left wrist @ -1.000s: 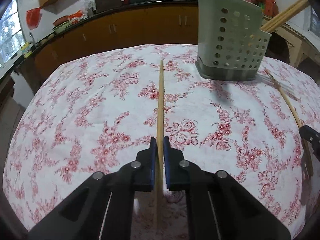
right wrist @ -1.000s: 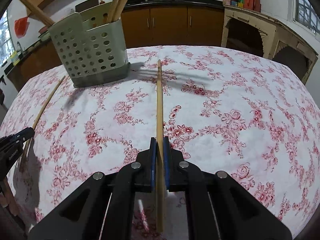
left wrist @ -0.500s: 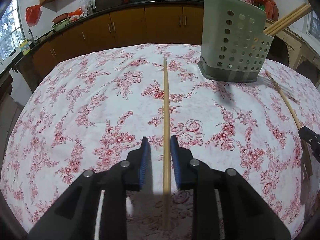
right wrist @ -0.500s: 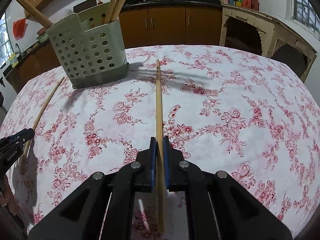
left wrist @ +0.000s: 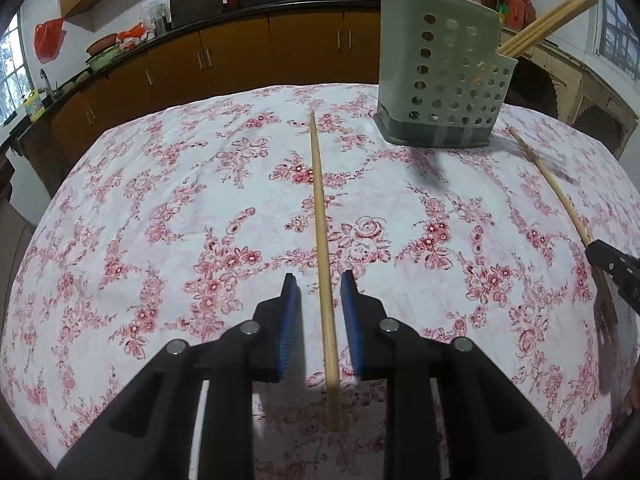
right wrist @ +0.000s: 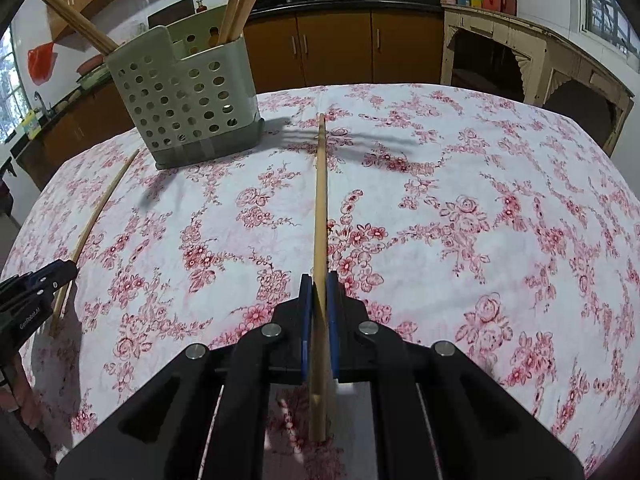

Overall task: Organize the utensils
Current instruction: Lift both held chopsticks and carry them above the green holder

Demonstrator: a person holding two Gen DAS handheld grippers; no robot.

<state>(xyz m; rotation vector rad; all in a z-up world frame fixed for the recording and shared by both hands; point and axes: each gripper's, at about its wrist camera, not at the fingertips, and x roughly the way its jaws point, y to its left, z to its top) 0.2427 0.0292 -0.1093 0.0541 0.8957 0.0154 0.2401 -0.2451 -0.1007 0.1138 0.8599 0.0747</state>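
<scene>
Pale wooden chopstick (left wrist: 322, 216) between parted left claw (left wrist: 319, 286); another (right wrist: 320, 208) pinched in right claw (right wrist: 319, 280).

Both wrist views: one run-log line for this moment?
left hand-held gripper: open, just opened, chopstick between pads untouched | right hand-held gripper: shut on second chopstick | holder: upright

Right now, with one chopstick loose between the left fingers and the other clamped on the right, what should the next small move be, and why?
Probably close the left gripper again: its fingers stand apart from the left chopstick, which lies flat on the tablecloth. The right gripper already clamps its right chopstick, and the utensil holder waits beyond.
</scene>
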